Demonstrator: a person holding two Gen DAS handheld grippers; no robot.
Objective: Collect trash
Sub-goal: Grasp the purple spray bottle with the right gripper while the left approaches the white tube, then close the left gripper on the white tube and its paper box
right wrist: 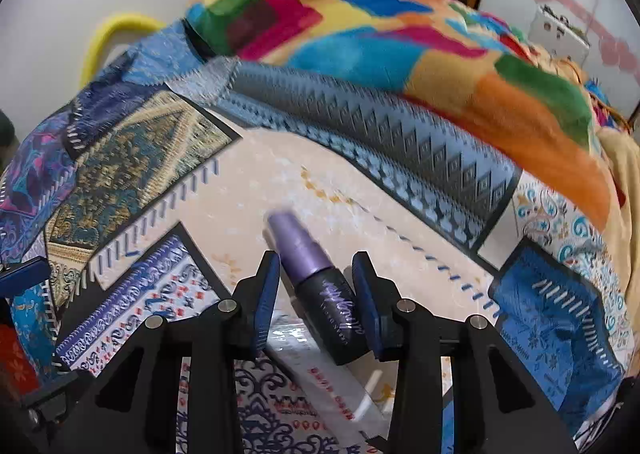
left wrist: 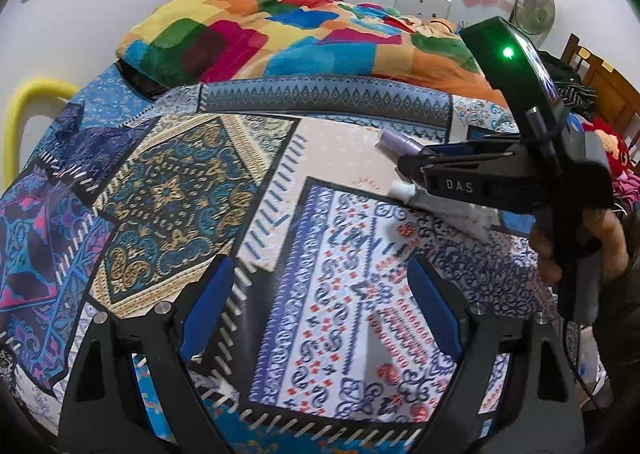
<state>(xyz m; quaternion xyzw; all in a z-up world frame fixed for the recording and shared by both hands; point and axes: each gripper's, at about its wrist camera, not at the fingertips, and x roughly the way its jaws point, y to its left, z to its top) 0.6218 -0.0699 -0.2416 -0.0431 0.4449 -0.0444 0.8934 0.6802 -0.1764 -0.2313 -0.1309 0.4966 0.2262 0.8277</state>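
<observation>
A purple spray bottle (right wrist: 316, 286) with a dark lower body lies between the blue pads of my right gripper (right wrist: 316, 294). The pads stand close on both sides of it and seem to touch it, a little above the patchwork bedcover (right wrist: 360, 189). In the left wrist view the bottle's purple cap (left wrist: 398, 143) sticks out of the right gripper (left wrist: 404, 165). A white crumpled wrapper (left wrist: 444, 205) lies on the cover under that gripper, and shows in the right wrist view (right wrist: 332, 386) too. My left gripper (left wrist: 320, 314) is open and empty above the cover.
A bright multicoloured blanket (left wrist: 280, 33) is heaped at the far side of the bed. A yellow curved bar (left wrist: 24, 113) stands at the left. A wooden headboard (left wrist: 600, 77), clothes and a fan (left wrist: 534, 9) are at the right.
</observation>
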